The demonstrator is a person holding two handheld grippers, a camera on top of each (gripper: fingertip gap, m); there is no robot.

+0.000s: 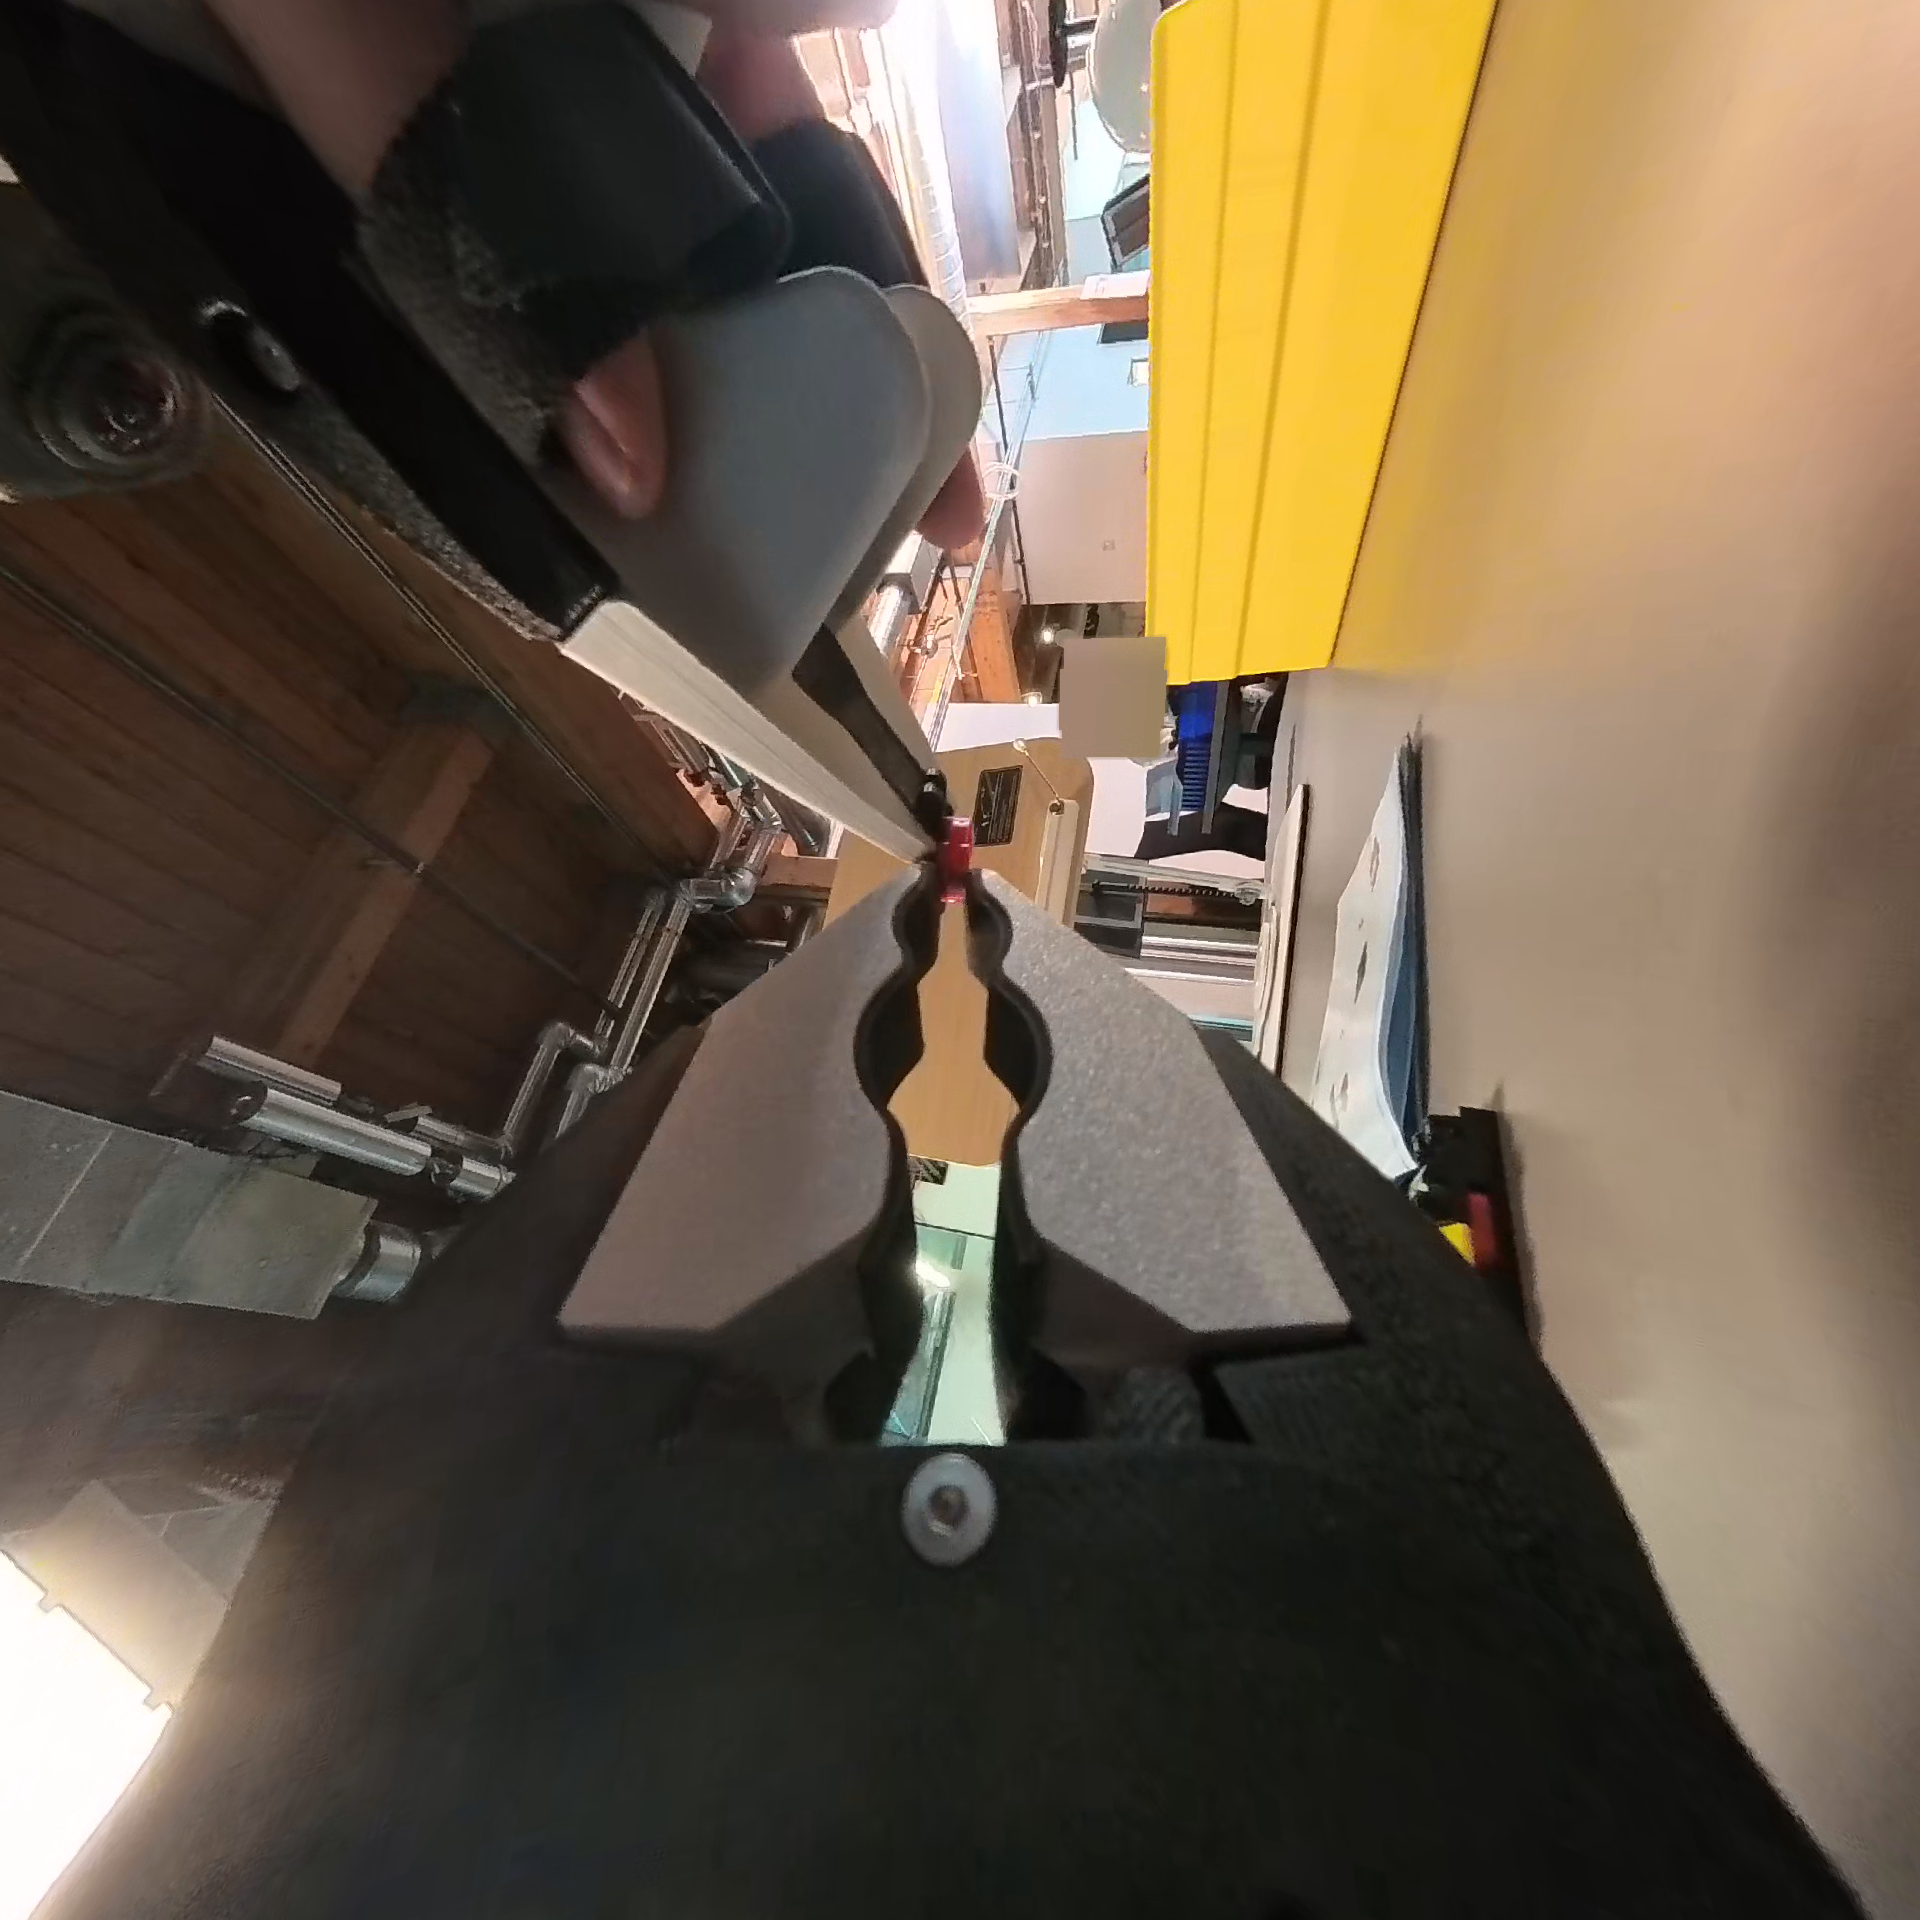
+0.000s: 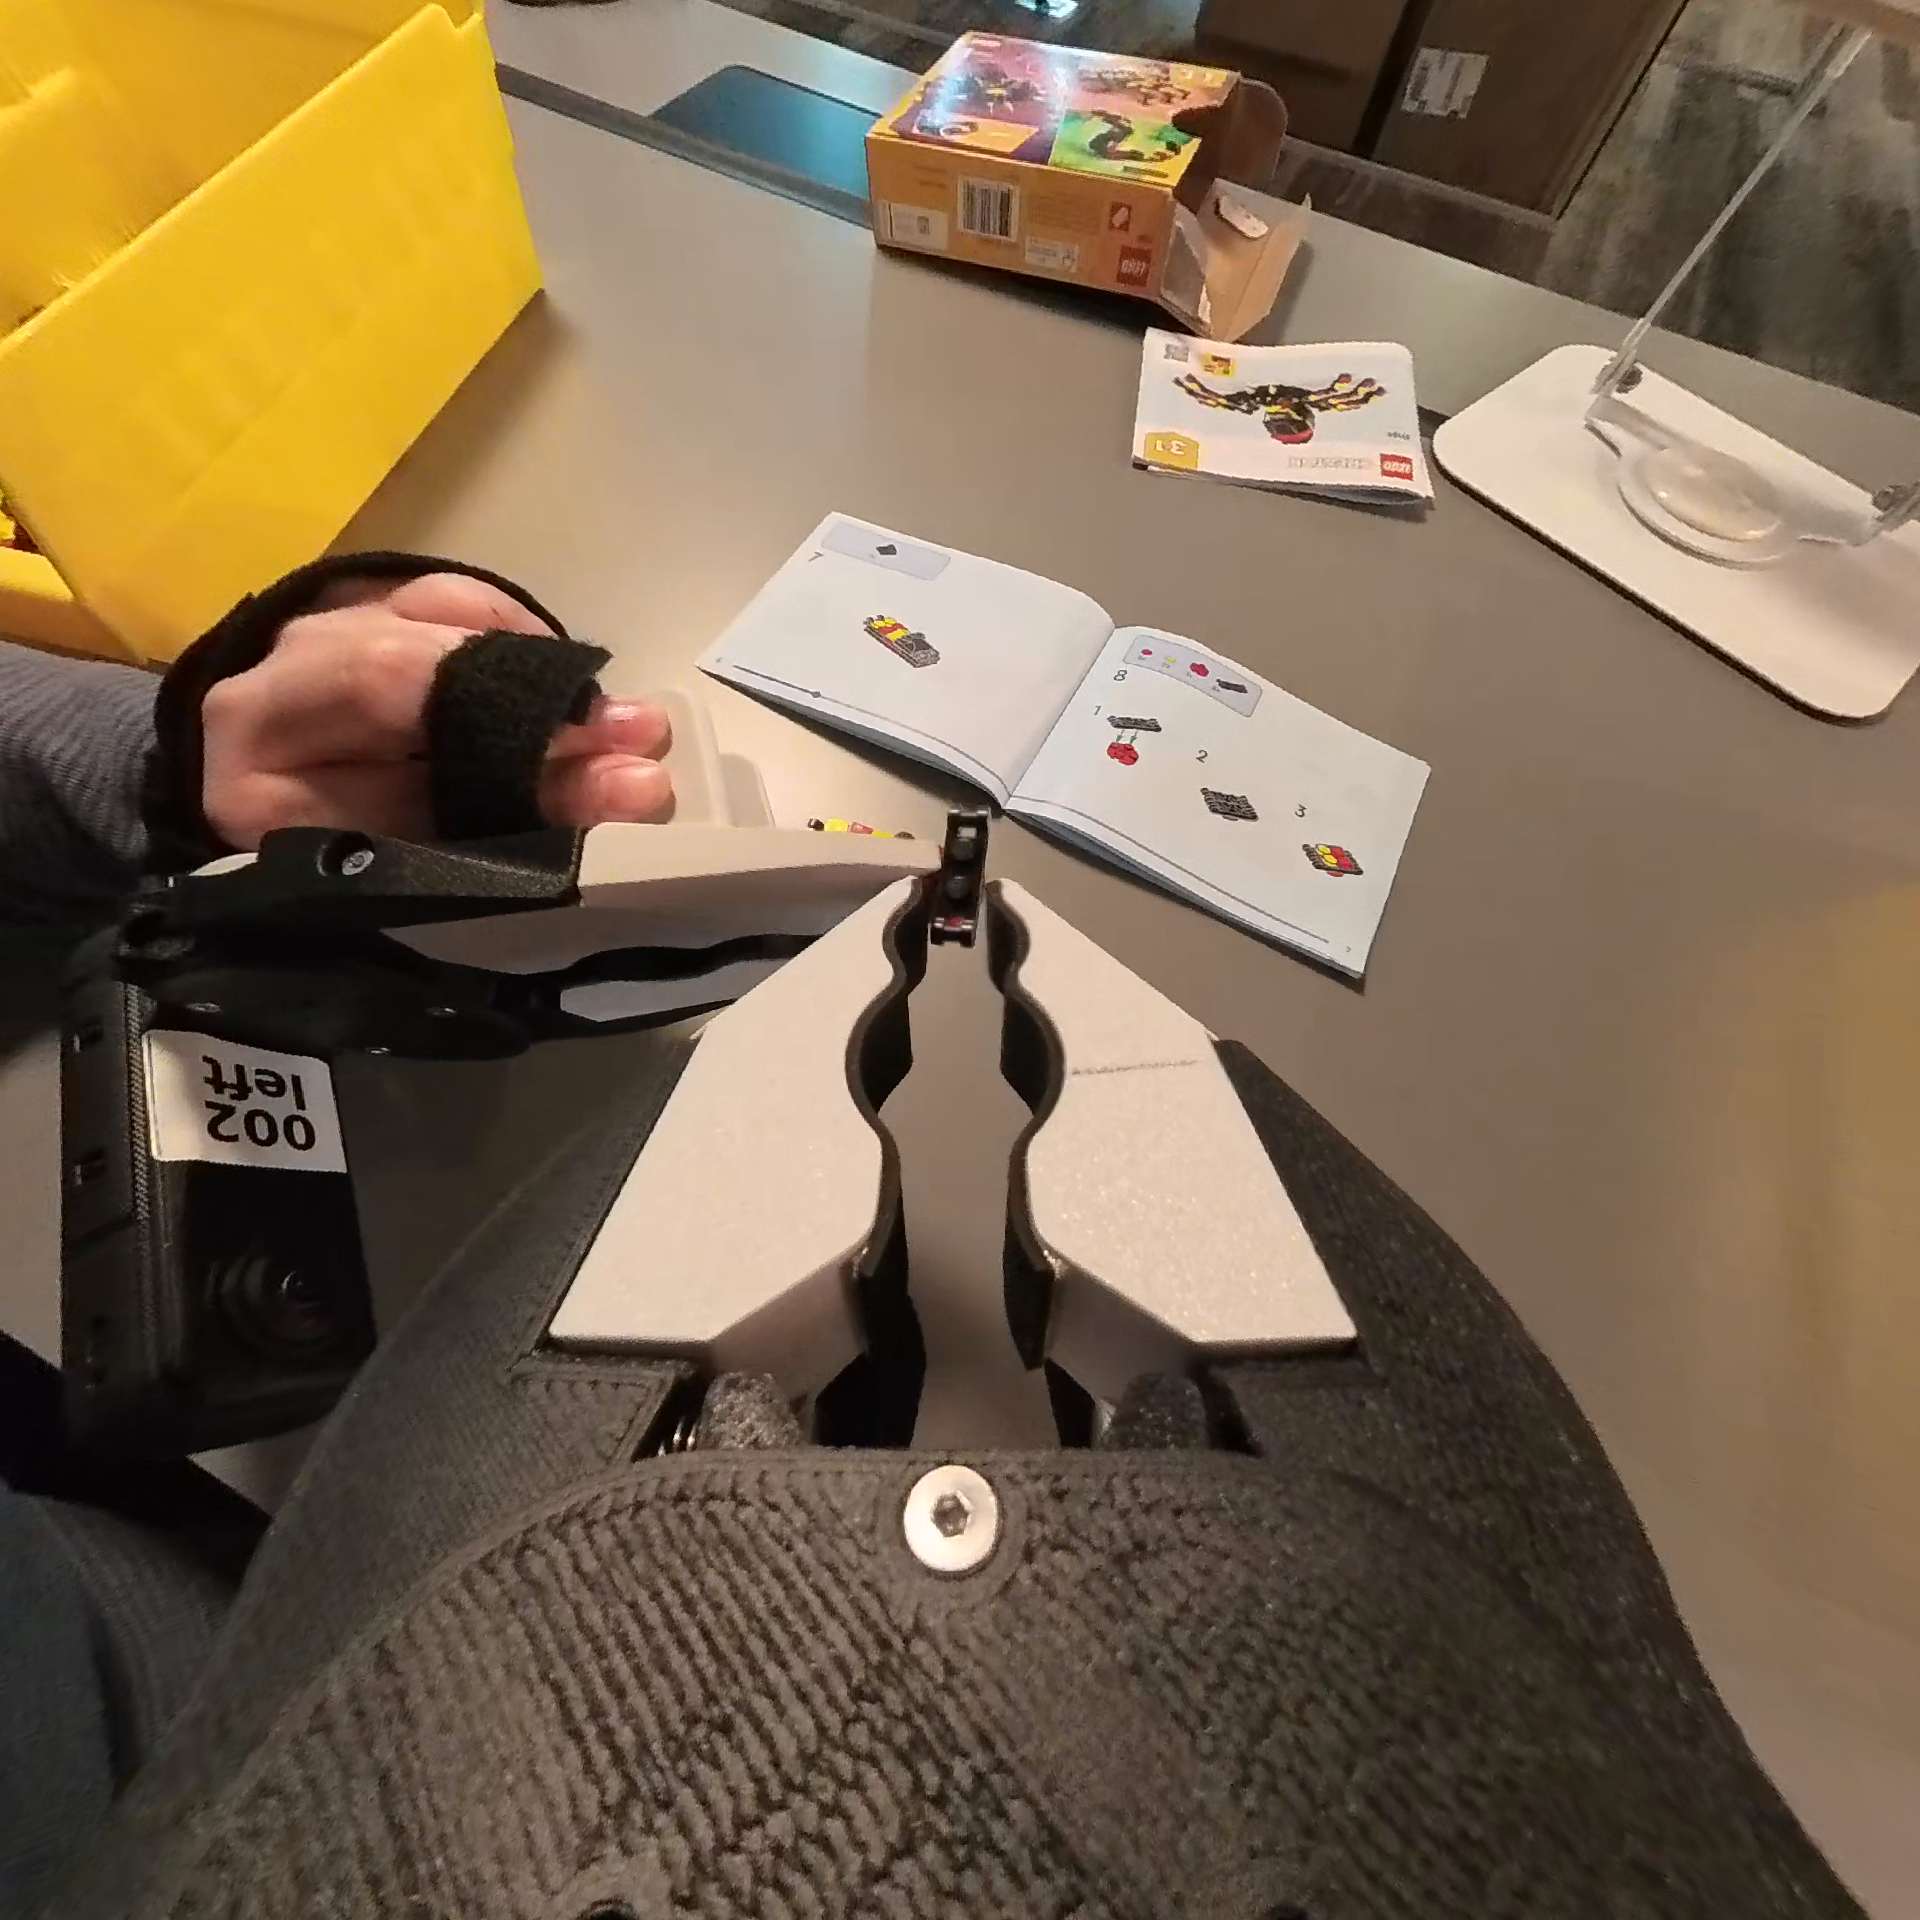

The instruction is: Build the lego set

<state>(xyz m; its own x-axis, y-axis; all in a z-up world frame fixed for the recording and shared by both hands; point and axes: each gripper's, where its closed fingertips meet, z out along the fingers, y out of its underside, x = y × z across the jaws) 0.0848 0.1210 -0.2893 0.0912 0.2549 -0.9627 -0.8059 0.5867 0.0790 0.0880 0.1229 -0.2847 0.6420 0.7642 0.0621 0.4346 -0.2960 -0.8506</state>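
Left claw [image 1: 951, 883]: we are seeing its two fingers drawn narrow, pinching one small red piece [image 1: 954, 854] at the very tips.
Right claw [image 2: 954, 902]: we are seeing its two fingers nearly together, gripping one black lego piece [image 2: 961, 868] that is standing upright between the tips.
Meeting point: we are watching the two claws coming tip to tip; in the right wrist view the left claw is reaching in from the left side, its tip touching the black piece.
Red piece: we are finding it just ahead of the left claw's tips, pressed against the dark end held by the other claw.
Hand [image 2: 436, 717]: we are counting one hand in the right wrist view, strapped with black bands, holding the left claw from the left of the right claw.
Booklets: we are counting two beyond the right claw, one open booklet [image 2: 1070, 727] just ahead and one closed booklet [image 2: 1283, 421] farther ahead to the right.
Box [image 2: 1049, 156]: we are counting one opened cardboard box, far ahead of the right claw.
Yellow bin [image 2: 260, 301]: we are counting one, ahead and left of the right claw.
Loose bricks [image 2: 852, 827]: we are glimpsing a small yellow and red cluster just behind the left claw's finger; we cannot count them.
Stand [image 2: 1662, 520]: we are counting one white base with a clear upright, far right of the right claw.
Table [image 2: 1558, 935]: we are seeing one grey top under it all.
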